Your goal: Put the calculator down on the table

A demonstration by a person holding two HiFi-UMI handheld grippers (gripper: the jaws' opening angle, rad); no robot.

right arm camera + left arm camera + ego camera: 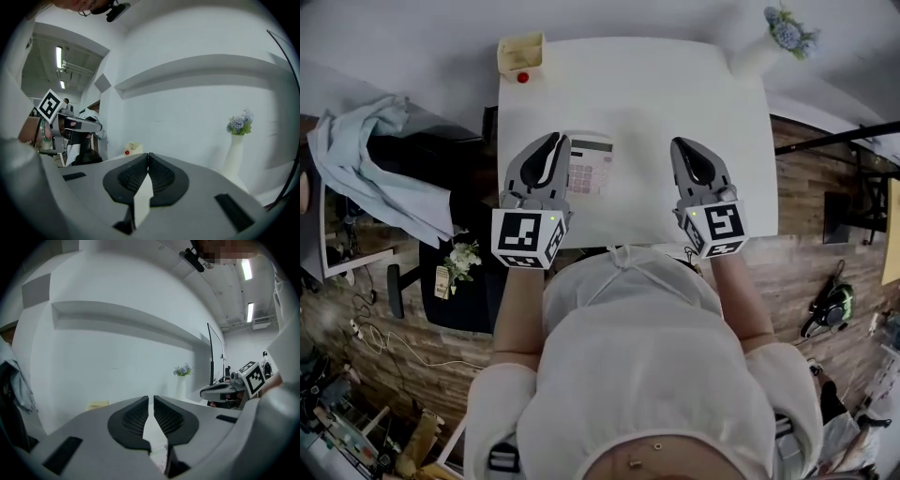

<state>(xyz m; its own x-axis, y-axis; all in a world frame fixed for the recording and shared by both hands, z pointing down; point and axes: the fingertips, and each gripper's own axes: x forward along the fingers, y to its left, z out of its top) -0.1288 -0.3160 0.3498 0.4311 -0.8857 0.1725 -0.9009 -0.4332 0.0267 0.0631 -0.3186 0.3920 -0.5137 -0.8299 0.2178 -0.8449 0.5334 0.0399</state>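
A white calculator [590, 167] with pinkish keys lies flat on the white table [666, 94], left of middle. My left gripper [555, 139] hovers above the calculator's left edge and hides part of it. In the left gripper view its jaws [151, 397] stand almost together with only a thin slit, and nothing is between them. My right gripper [685, 142] is held over the table to the calculator's right, apart from it. Its jaws [148, 154] meet at the tips and hold nothing. Both grippers point away from me, towards the wall.
A cream box [521, 51] with a red knob [522, 77] sits at the table's far left corner. A white vase of bluish flowers [772, 40] stands at the far right corner. A dark chair draped with pale blue cloth [364, 155] is left of the table.
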